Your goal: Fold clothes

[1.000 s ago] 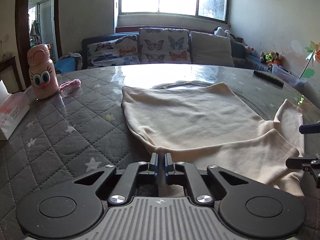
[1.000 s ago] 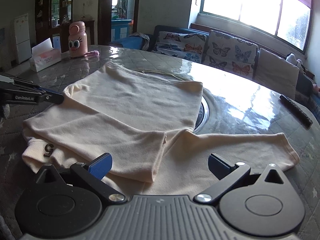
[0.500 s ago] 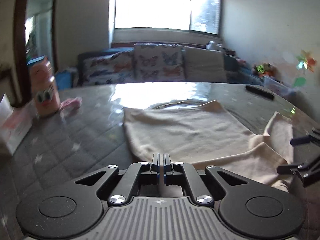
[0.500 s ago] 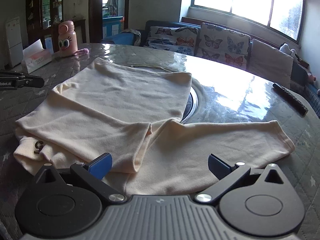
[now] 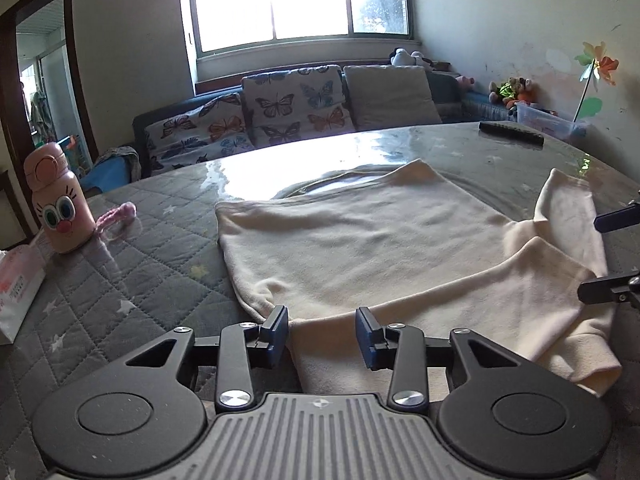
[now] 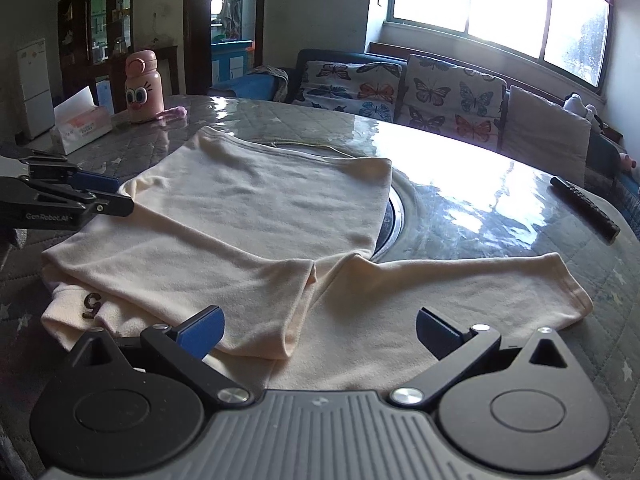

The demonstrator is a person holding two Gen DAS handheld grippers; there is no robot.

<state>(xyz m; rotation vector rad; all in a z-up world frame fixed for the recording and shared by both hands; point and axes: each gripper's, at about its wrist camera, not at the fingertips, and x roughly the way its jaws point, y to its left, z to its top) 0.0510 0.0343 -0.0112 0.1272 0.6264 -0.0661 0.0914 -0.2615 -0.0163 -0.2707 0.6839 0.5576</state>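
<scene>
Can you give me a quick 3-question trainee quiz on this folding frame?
1. True or false: the left gripper is shut on the cream shirt.
2. Which sleeve is folded across the shirt's body: (a) the one nearer the pink bottle, (b) the one nearer the black remote?
3. Fill in: the right gripper is ___.

Key: 1. False; its fingers stand apart at the shirt's edge. 2. (a); the other sleeve lies spread flat on the table. 3. open.
</scene>
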